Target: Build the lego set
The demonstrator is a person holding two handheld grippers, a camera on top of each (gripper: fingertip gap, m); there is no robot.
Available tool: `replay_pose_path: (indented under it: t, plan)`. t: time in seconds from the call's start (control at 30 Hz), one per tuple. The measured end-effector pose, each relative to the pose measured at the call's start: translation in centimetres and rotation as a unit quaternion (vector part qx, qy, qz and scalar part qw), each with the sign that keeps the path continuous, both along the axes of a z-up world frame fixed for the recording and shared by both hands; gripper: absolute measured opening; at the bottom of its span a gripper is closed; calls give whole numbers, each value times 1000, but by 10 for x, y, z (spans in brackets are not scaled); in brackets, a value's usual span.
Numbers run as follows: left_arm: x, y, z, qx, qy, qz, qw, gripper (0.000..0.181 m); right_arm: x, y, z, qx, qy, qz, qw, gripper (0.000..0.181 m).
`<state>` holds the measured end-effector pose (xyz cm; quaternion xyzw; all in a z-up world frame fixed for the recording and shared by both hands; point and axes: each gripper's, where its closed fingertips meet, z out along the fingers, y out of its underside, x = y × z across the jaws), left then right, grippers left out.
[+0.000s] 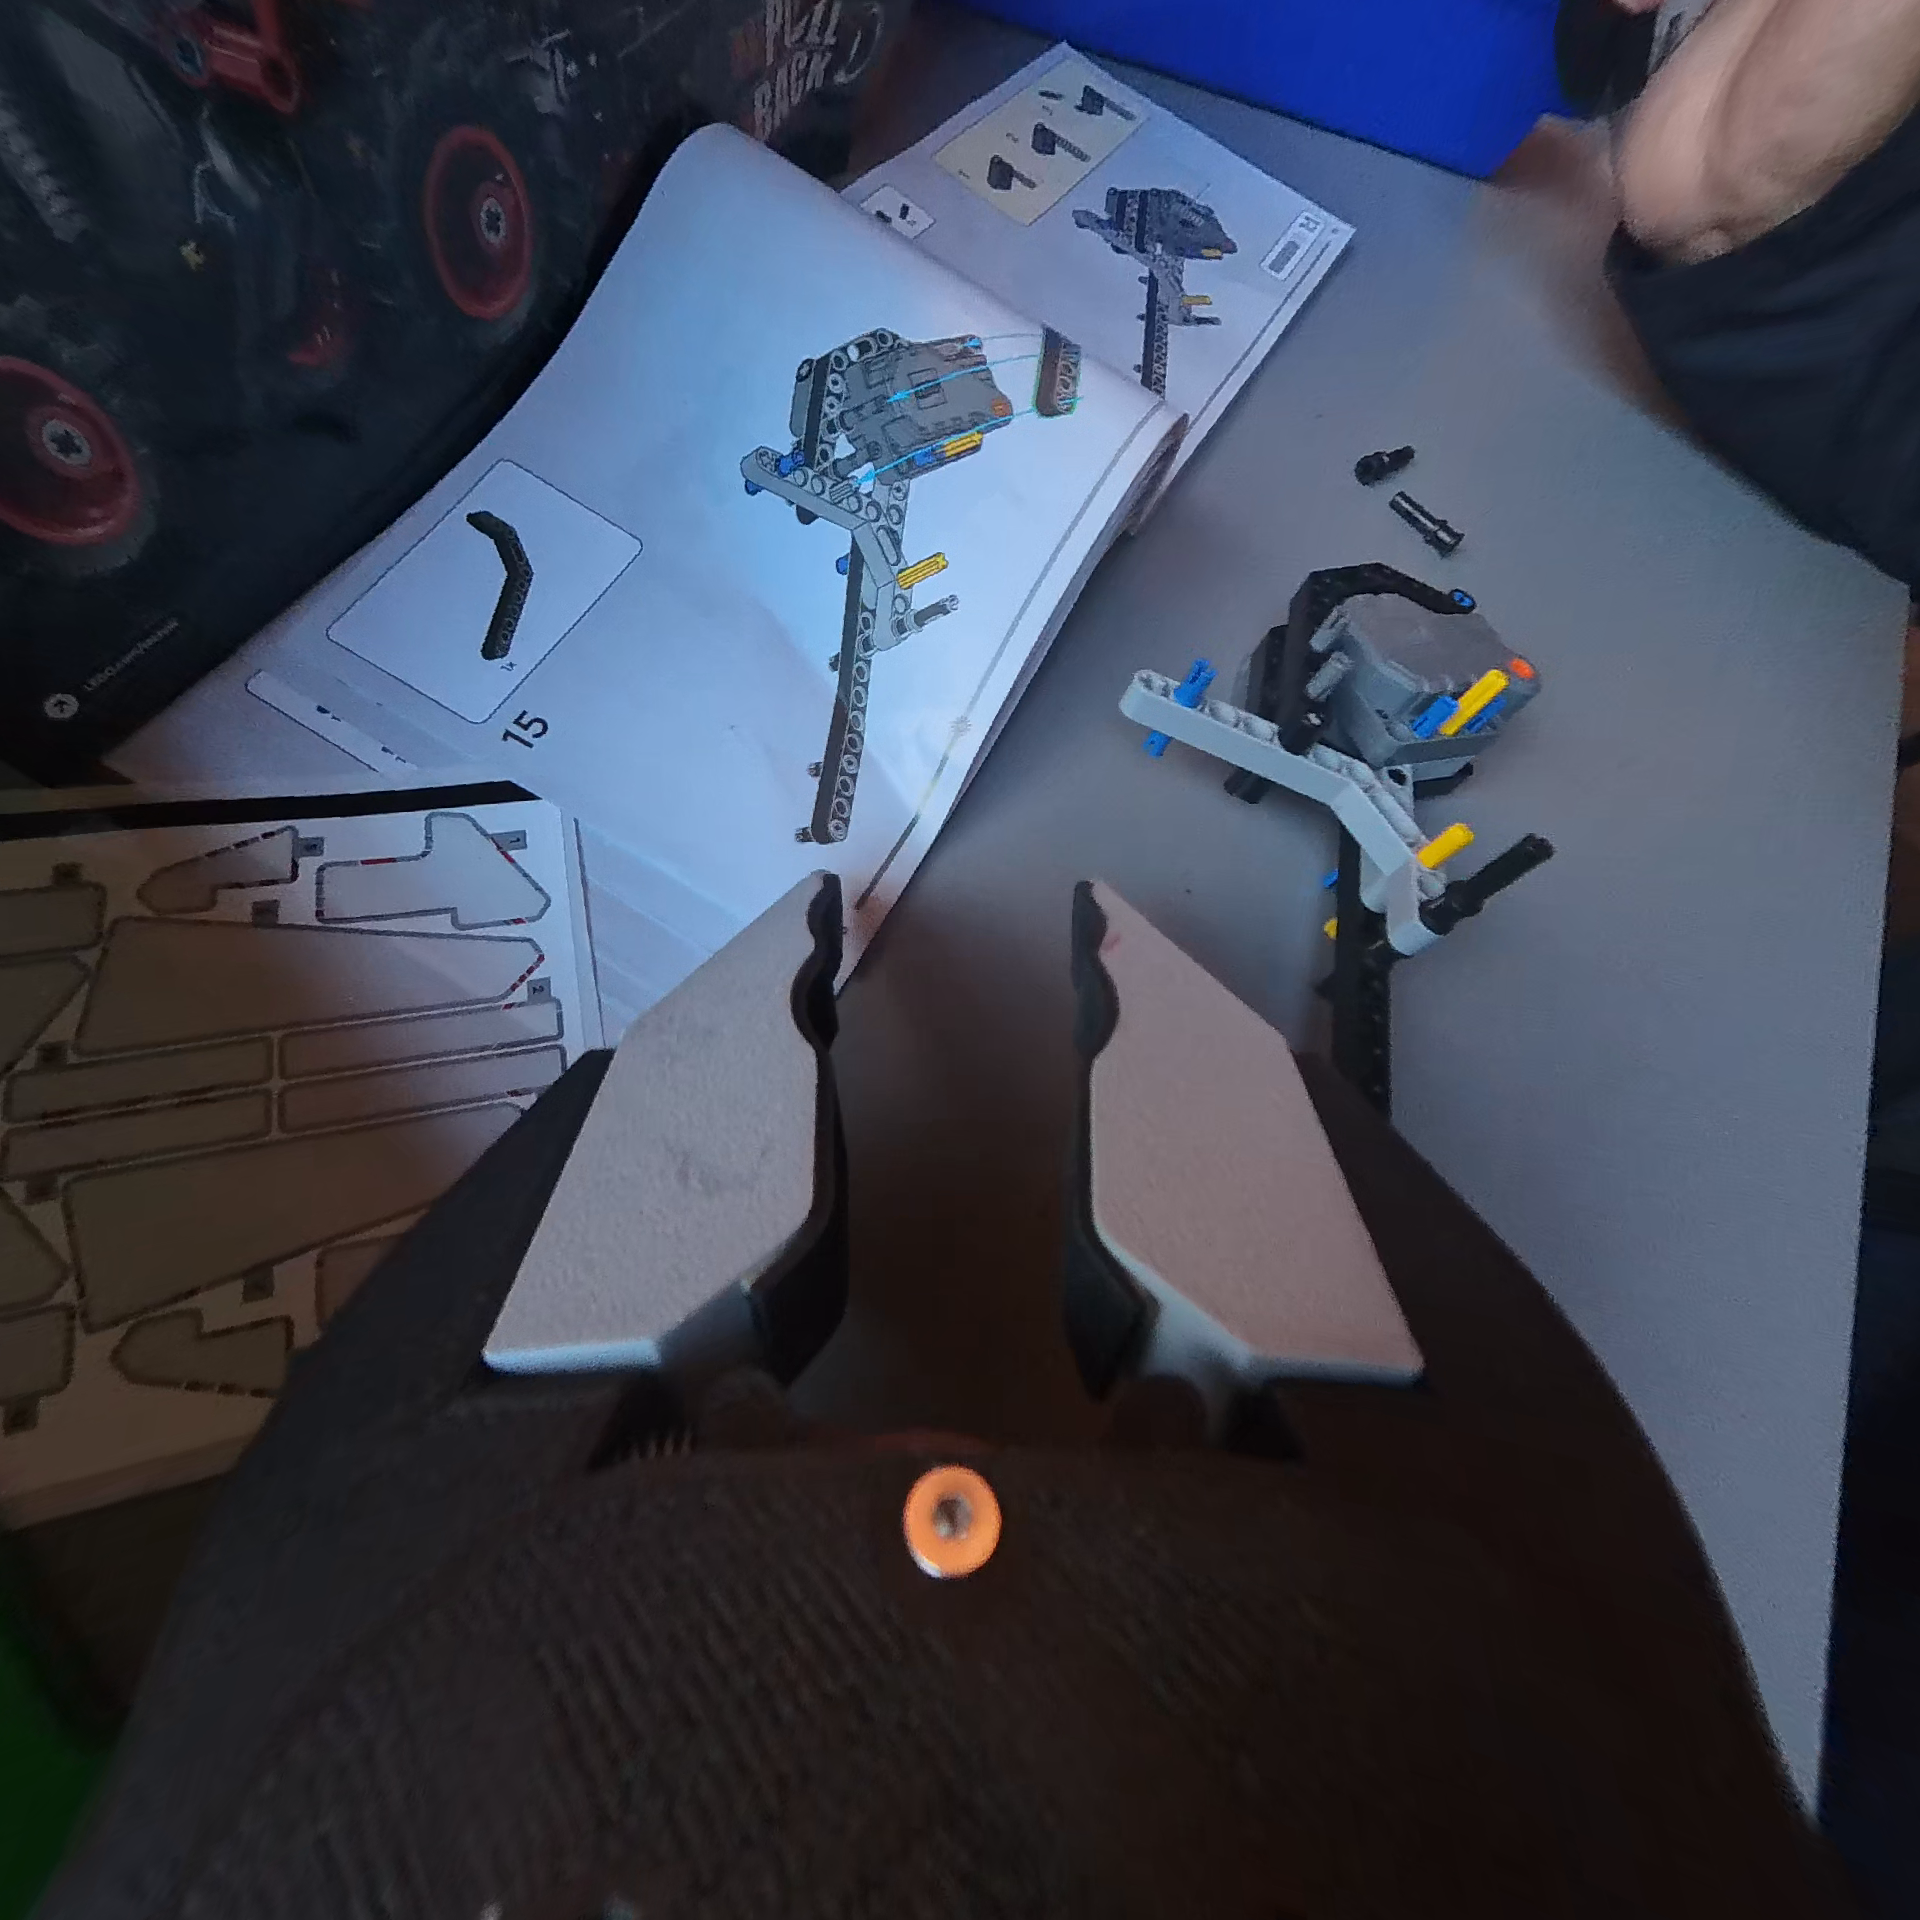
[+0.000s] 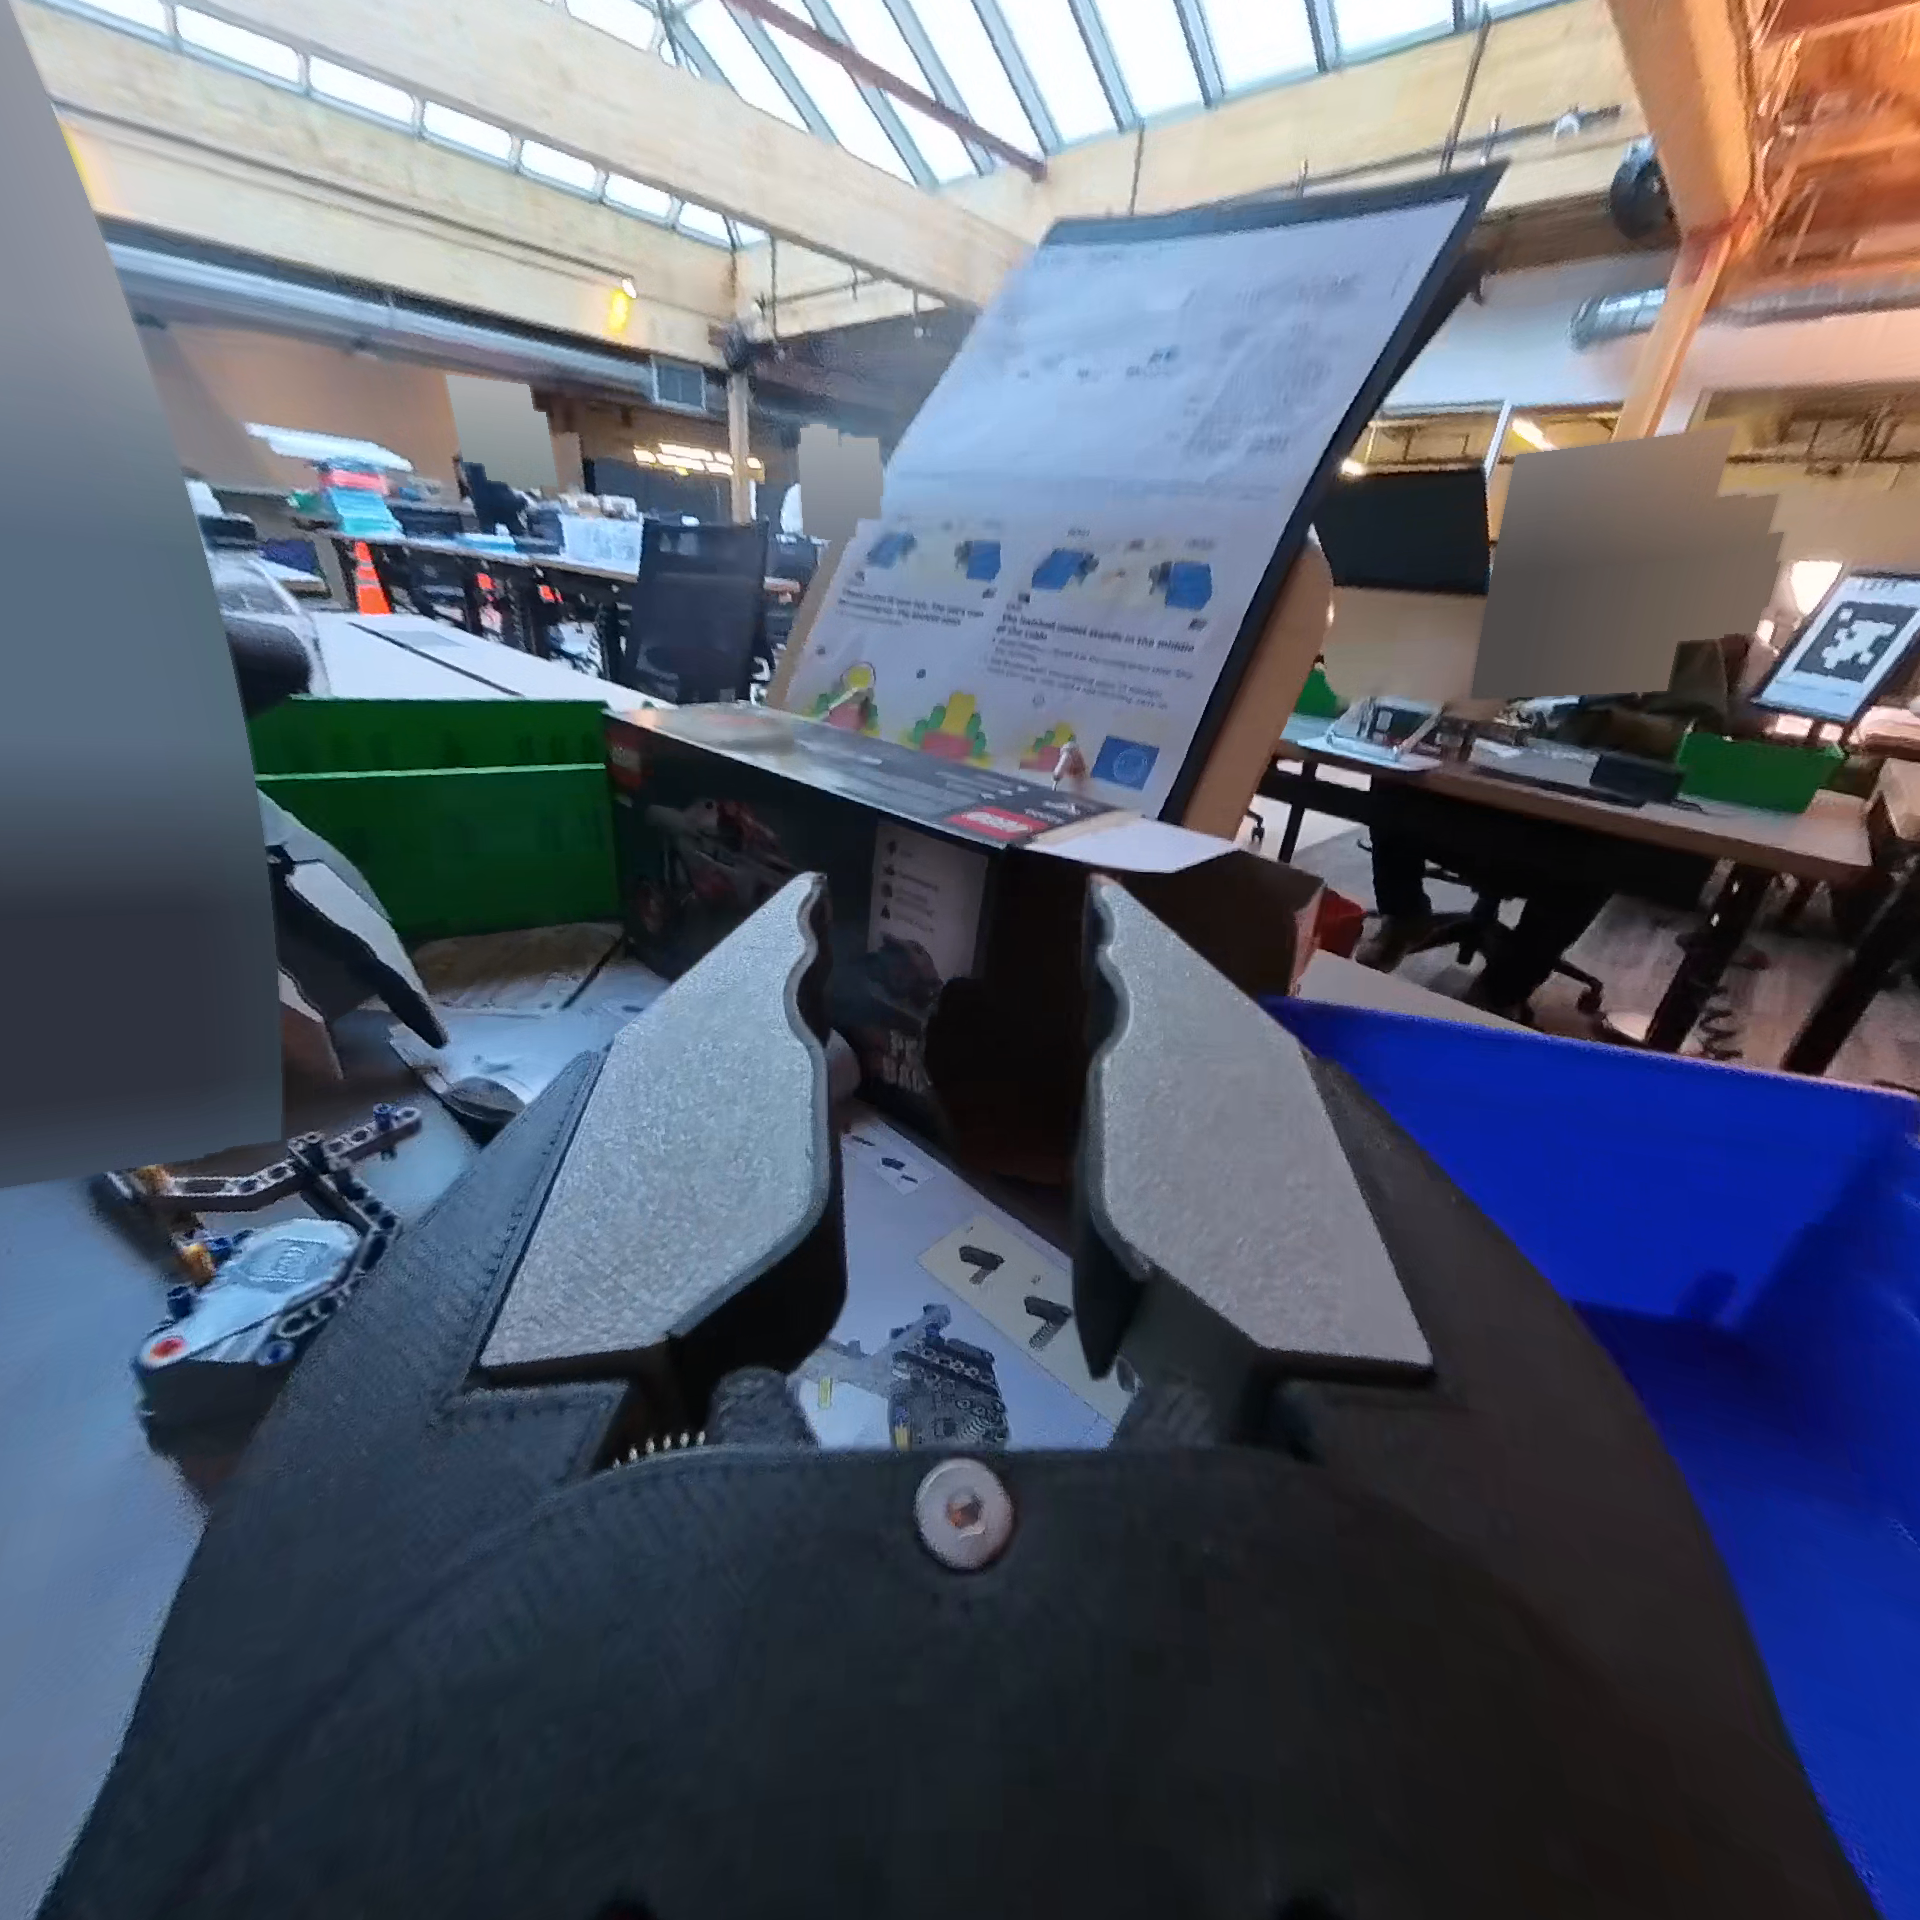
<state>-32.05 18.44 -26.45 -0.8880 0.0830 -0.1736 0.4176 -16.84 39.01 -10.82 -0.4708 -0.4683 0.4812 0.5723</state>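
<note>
On grey table (image 1: 1621,1195) | half-built grey-black lego model (image 1: 1351,727) | both grippers' fingers apart, empty

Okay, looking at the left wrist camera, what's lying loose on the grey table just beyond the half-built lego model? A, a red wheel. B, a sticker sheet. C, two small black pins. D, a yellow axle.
C: two small black pins lie apart from the lego model on the bare grey table, held by neither gripper.

Print shows on the open instruction booklet (image 1: 665,582), the box (image 2: 831,894) and, blurred, its raised flap (image 2: 1122,499).
</note>
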Motion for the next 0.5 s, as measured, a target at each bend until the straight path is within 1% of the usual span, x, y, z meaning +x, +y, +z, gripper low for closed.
replay_pose_path:
  t: [0.2,0.33,0.5]
  plan:
    - [1,0,0,5,16,-1,1000,41,-8,-6,-11,2,-21,10,1000,45]
    - [-1,1,1,6,9,6,1000,41,-11,-7,-18,-11,-28,15,999,44]
    - [-1,1,0,5,16,5,1000,41,-7,-2,-16,-9,-26,7,1000,42]
